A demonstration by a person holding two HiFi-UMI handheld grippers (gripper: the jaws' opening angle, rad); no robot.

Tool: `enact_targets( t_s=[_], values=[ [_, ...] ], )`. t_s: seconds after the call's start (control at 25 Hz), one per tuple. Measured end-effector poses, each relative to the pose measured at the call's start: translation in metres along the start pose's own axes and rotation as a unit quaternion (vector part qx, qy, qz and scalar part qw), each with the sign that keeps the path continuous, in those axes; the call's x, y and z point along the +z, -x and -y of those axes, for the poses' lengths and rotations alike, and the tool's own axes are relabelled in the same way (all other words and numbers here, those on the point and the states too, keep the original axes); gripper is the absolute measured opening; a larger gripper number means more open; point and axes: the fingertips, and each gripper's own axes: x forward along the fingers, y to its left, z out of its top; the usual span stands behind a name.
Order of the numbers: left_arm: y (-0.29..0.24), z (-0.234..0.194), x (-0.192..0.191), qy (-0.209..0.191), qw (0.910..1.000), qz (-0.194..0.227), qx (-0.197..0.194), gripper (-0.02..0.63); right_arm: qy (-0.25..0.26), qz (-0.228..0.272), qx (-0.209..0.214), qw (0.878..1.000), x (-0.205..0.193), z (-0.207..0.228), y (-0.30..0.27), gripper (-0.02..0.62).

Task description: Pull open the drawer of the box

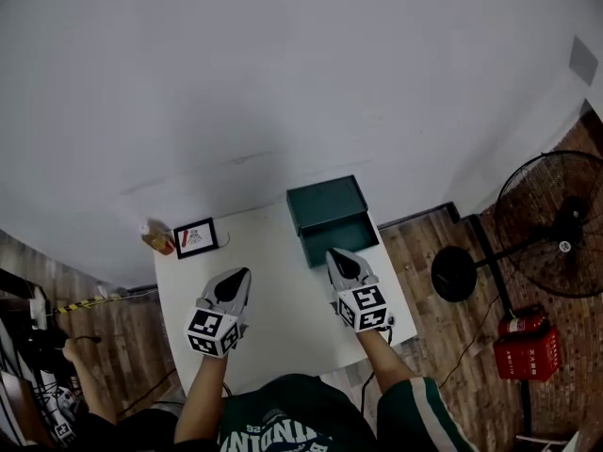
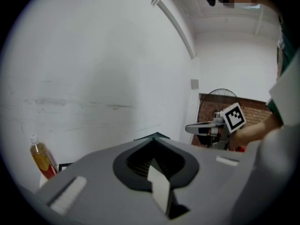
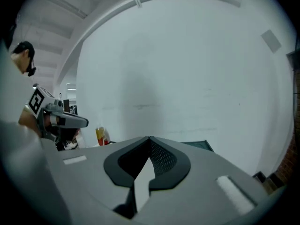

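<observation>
On the white table (image 1: 283, 309) by the wall, the green box (image 1: 326, 203) sat at the far edge, front toward the person — the right gripper (image 1: 337, 253) just before it, the left gripper (image 1: 242, 274) well apart — both with jaws pressed together on nothing.

White table (image 1: 283, 295), green box (image 1: 330, 217), frame (image 1: 195, 237), bottle (image 1: 156, 239)

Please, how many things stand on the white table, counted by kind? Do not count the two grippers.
box: 1
bottle: 1
frame: 1
total: 3
</observation>
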Motion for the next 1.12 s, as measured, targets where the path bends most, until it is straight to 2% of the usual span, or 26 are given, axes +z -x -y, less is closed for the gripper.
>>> enact_targets(
  t_s=[0.2,1.12],
  values=[
    [0.002,0.002,0.009,-0.001,0.9999,0.012,0.0,0.052,0.008,0.021,0.002,1.0,0.023,-0.01,0.006,0.002],
    [0.001,0.004,0.011,0.004,0.9999,0.015,0.003,0.052,0.021,0.021,0.014,0.999,0.018,-0.016,0.011,0.002]
  ],
)
